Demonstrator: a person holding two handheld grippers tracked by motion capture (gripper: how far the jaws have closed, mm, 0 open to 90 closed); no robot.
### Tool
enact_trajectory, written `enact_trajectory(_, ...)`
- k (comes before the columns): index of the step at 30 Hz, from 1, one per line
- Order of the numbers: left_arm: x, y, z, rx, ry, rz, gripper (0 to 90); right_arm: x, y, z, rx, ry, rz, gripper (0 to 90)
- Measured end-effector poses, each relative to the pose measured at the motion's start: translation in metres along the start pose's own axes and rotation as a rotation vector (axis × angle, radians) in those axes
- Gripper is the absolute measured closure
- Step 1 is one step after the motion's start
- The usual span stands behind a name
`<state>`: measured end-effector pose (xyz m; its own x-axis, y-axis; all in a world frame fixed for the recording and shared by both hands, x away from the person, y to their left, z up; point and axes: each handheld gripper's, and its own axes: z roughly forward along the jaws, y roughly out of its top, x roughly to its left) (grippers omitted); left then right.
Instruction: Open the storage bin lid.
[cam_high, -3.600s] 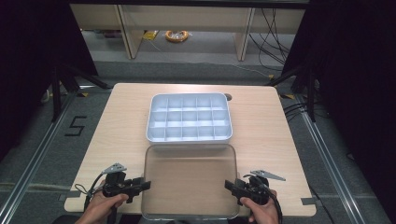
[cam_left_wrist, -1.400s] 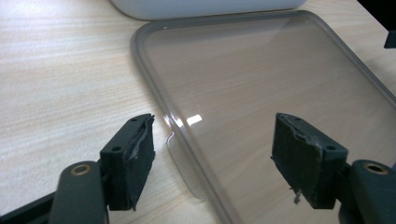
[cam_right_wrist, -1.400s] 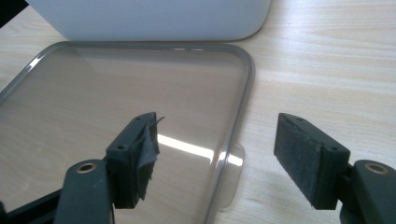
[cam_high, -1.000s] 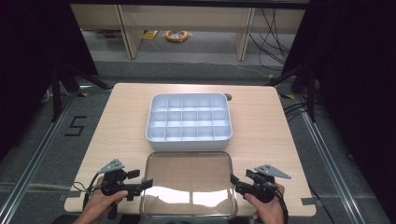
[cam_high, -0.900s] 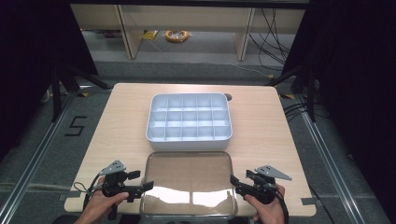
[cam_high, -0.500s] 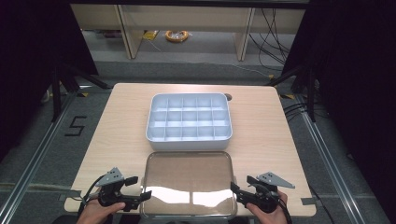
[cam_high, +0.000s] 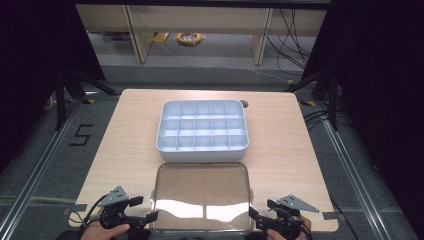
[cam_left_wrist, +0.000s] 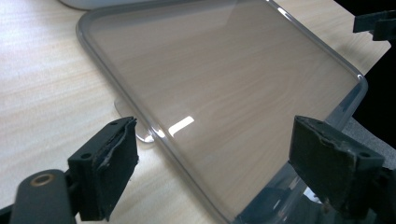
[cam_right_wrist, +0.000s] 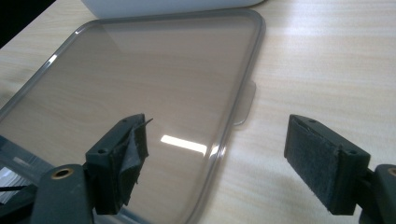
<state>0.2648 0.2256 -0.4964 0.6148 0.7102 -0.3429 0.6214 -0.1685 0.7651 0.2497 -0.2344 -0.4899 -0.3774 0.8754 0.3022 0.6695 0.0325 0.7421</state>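
Both sets of jaws gape wide, the left gripper (cam_high: 131, 218) and right gripper (cam_high: 272, 220) flanking the clear lid (cam_high: 201, 196) lying flat at the surface's (cam_high: 120, 135) near edge, likely light, stiff and slick, best pinched by its side rims.

clear lid (cam_high: 201, 196) flat at table (cam_high: 125, 130) near edge | compartment tray (cam_high: 202, 130) behind | grippers flank lid: left gripper (cam_high: 148, 217), right gripper (cam_high: 254, 215)

Pale-blue tray (cam_high: 202, 127), smoky clear lid (cam_high: 202, 197)
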Motion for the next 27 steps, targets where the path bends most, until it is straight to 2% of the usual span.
enact_trajectory(1,0.001,0.000,-0.001,-0.004,-0.002,0.015,14.9,0.000,-0.001,-0.002,0.013,-0.006,0.009,22.3)
enact_trajectory(4,-0.001,-0.002,-0.003,-0.012,-0.009,0.012,14.9,0.000,-0.004,-0.005,0.007,0.009,0.019,22.4)
enact_trajectory(6,0.000,-0.004,-0.005,-0.009,-0.009,0.010,14.9,0.000,-0.006,-0.006,0.006,-0.007,0.016,22.4)
enact_trajectory(7,0.000,-0.004,-0.006,-0.004,-0.010,0.005,14.9,0.001,-0.007,-0.007,0.001,0.017,0.026,22.4)
enact_trajectory(9,-0.001,-0.004,-0.007,-0.006,-0.007,-0.003,14.9,0.001,-0.008,-0.008,0.011,-0.007,0.012,22.4)
enact_trajectory(10,-0.001,-0.005,-0.006,-0.020,-0.008,-0.002,14.9,0.005,-0.010,-0.010,0.016,-0.003,0.067,22.4)
enact_trajectory(11,-0.001,-0.004,-0.006,-0.012,-0.012,-0.003,14.9,0.001,-0.010,-0.010,0.011,-0.006,0.010,22.4)
enact_trajectory(12,-0.001,-0.004,-0.006,-0.009,-0.009,-0.004,14.9,0.002,-0.010,-0.010,0.011,0.020,0.026,22.4)
enact_trajectory(13,-0.001,-0.005,-0.006,-0.015,-0.010,-0.004,14.9,0.001,-0.011,-0.009,0.008,0.003,0.007,22.4)
enact_trajectory(18,0.000,-0.005,-0.006,-0.013,-0.004,-0.005,15.0,0.000,-0.011,-0.008,0.013,0.010,0.010,22.6)
enact_trajectory(21,0.000,-0.005,-0.005,-0.013,0.002,-0.002,15.7,0.000,-0.011,-0.008,0.025,0.030,0.021,23.8)
enact_trajectory(22,0.000,-0.005,-0.005,-0.013,-0.001,-0.003,15.7,-0.001,-0.011,-0.008,0.026,0.014,0.002,23.9)
enact_trajectory(23,0.000,-0.005,-0.004,-0.011,-0.005,-0.003,15.7,-0.002,-0.012,-0.007,0.028,0.034,0.029,23.9)
enact_trajectory(24,-0.001,-0.006,-0.004,-0.007,-0.003,-0.007,15.7,-0.004,-0.012,-0.006,0.023,0.037,0.026,24.0)
enact_trajectory(25,0.000,-0.006,-0.004,0.000,-0.004,-0.001,15.7,-0.003,-0.012,-0.007,0.026,0.037,0.066,24.0)
enact_trajectory(26,0.000,-0.005,-0.005,0.008,-0.002,-0.005,15.7,-0.003,-0.012,-0.009,0.042,0.016,0.075,24.0)
enact_trajectory(27,-0.001,-0.005,-0.004,0.006,0.003,-0.008,15.7,-0.003,-0.012,-0.008,0.031,0.027,0.079,24.1)
